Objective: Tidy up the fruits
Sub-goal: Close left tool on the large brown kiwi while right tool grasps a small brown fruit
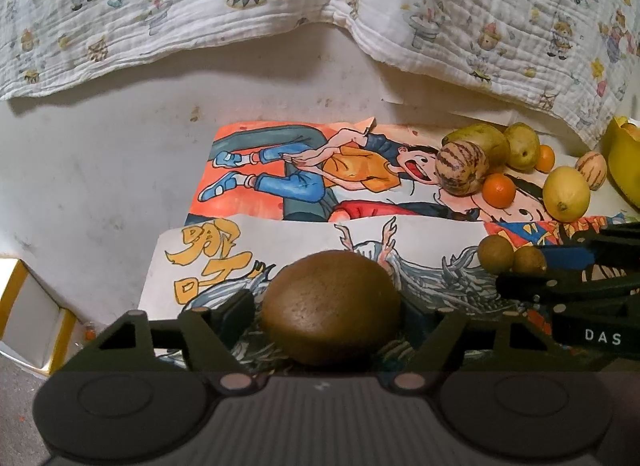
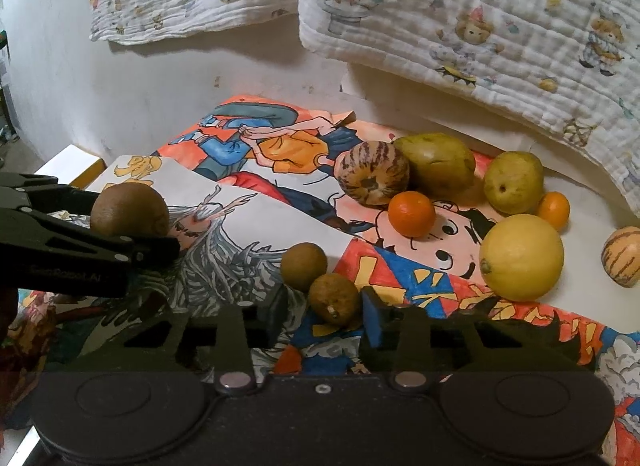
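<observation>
While clamped, fuzzy oval kiwi (image 1: 331, 306) fills left hand-held gripper (image 1: 328, 312).

Kiwi (image 1: 331, 308): its lower part sits behind the left gripper (image 1: 326, 316) body in the left wrist view, and the finger contact on either side cannot be made out.
Yellow object (image 1: 624, 163): cut off by the right edge of the left wrist view, so its kind is unclear.
Striped melon (image 2: 623, 256): its right side is cut by the frame edge in the right wrist view.
Small brown fruit (image 2: 334, 298): it lies between the right gripper (image 2: 324, 320) fingers; whether either pad touches it cannot be told.
Lettering on left gripper's arm (image 2: 66, 276): too faint to read.
Posters (image 2: 460, 294): their near edges are hidden under the gripper body.
</observation>
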### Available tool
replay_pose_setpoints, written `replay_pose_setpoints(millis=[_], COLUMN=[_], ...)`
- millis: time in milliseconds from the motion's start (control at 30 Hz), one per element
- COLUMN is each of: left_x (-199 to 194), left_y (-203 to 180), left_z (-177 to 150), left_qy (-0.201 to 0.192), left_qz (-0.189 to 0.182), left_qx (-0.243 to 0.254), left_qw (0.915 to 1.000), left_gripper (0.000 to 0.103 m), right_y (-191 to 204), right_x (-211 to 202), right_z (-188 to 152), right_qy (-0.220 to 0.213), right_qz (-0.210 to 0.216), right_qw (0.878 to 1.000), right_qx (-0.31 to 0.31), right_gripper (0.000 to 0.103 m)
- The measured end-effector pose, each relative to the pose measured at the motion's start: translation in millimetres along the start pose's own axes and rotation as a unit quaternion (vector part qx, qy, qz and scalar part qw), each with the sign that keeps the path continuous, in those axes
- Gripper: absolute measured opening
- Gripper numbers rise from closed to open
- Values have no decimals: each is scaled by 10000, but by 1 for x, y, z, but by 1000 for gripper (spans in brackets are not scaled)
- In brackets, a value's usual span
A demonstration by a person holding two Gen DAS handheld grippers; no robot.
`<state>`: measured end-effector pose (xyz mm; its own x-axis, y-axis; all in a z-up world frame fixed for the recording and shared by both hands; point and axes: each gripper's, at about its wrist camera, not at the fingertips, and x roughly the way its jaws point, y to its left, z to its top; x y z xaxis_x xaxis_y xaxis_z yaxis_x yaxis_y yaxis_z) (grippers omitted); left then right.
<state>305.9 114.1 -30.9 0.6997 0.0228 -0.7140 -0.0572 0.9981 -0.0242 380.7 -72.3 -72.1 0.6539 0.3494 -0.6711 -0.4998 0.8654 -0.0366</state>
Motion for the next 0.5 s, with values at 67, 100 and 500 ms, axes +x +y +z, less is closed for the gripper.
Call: replay_pose_setpoints(millis=[67,100,500], left_x=[0,0,-5], left_y=[0,0,-2], left_z=[1,1,-1], left_qy=[2,0,13], left_qz=[-38,-67,-140], left_qx=[-19,-15,-4], left_qw=[10000,10000,9999], left_gripper=[73,72,70], right_y=[-1,-1,2], right_x=[0,-1,-9], right_z=[0,0,-6], right_qy=[-3,-5,-22], right_qz=[-24,-39,89], right_qw=[10000,10000,9999], right_qx=[30,40,109], right_gripper=[34,30,30])
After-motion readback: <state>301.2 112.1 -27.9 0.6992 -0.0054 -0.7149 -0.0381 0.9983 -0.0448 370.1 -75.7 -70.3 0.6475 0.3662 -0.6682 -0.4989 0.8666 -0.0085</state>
